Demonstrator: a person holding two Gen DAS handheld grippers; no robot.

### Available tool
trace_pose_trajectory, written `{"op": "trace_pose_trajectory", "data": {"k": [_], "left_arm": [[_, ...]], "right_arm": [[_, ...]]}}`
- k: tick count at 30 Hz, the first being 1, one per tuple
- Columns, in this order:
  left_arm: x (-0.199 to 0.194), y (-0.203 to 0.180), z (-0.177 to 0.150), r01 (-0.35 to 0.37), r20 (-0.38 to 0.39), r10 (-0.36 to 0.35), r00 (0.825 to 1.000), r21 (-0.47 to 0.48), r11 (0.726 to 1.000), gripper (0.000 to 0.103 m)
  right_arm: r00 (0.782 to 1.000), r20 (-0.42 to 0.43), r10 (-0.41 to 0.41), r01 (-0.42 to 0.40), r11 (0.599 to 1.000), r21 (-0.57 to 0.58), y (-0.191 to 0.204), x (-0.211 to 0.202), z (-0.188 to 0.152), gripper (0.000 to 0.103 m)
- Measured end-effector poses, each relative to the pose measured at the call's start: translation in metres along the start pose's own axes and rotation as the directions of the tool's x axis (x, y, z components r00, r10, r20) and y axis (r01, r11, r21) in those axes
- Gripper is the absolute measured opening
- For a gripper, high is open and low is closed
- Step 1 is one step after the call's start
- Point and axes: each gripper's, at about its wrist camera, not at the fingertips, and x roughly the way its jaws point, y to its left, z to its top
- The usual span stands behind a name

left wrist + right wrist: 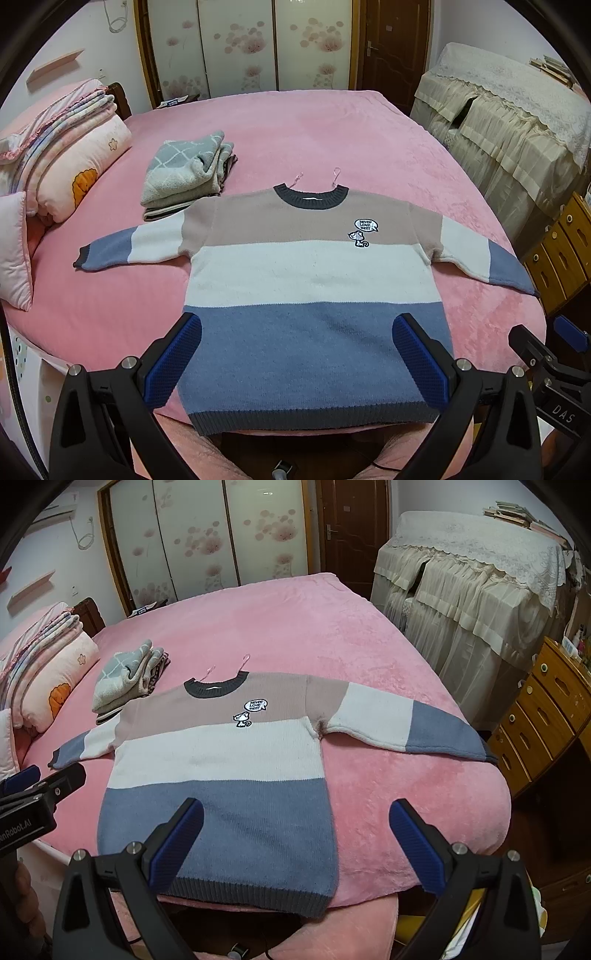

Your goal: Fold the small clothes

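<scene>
The stripy sweater (pixel 314 273) lies flat on the pink bed (pixel 332 129), sleeves out. It looks soft and floppy (grab a sleeve cuff). The left gripper (pixel 295 354) and right gripper (pixel 295 842) both gape wide, holding nothing. The right cuff's tip is hard to see.

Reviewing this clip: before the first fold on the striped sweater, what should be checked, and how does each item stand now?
1. Striped sweater lies flat, front up: ok.
2. Both sleeves spread out sideways, left sleeve and right sleeve: ok.
3. Left gripper open, holding nothing: ok.
4. Right gripper open, holding nothing: ok.
5. Folded pile clear of the sweater: not ok, it sits at the left shoulder.
6. Hem fully on the bed: ok, at the edge.
</scene>
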Motion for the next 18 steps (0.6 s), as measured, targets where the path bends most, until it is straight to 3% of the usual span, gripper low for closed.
{"op": "trace_pose_trajectory", "data": {"k": [18], "left_arm": [[0.0001,-0.0004,0.0014,0.0,-0.002,0.0,1.0,-0.002,1.0,0.103]], "right_arm": [[1.0,-0.005,0.006,-0.006,1.0,-0.014,0.005,-0.003,0.0029,0.101]]}}
